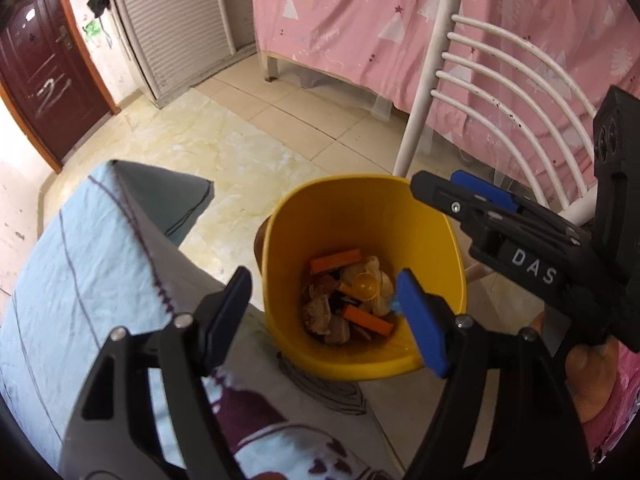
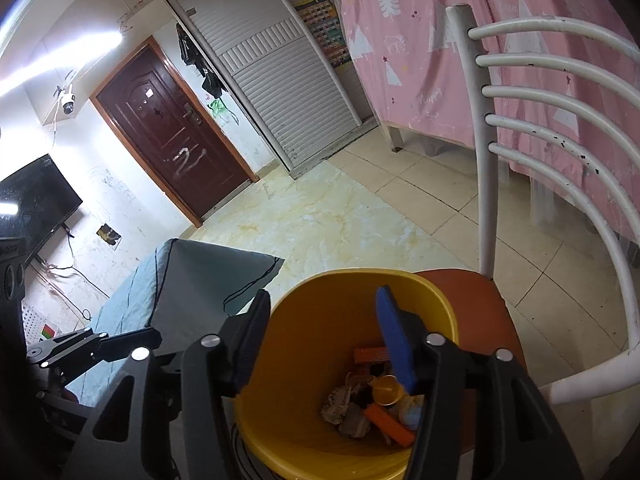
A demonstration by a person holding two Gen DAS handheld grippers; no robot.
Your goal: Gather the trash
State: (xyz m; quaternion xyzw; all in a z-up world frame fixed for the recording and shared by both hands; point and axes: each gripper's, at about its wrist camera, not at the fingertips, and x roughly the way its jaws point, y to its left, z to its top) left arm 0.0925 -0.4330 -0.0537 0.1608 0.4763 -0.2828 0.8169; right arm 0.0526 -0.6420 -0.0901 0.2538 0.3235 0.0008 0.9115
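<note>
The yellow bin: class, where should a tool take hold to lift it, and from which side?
Grip the yellow bin by its thin upper rim from above, one finger inside, one outside: the mouth is open and upright, the walls too broad to span.

Yellow bin (image 1: 360,208) — pink tree-print curtain (image 1: 400,20) — maroon door (image 2: 172,128)

White letters "DAS" stand on the black body of the right gripper (image 1: 480,208), at about three o'clock in the left wrist view. On the dark red door (image 2: 172,140), toward ten o'clock in the right wrist view, a pale scrawl looks like "2" or "21". Faint script on the pink curtain (image 2: 432,92) cannot be read.
</note>
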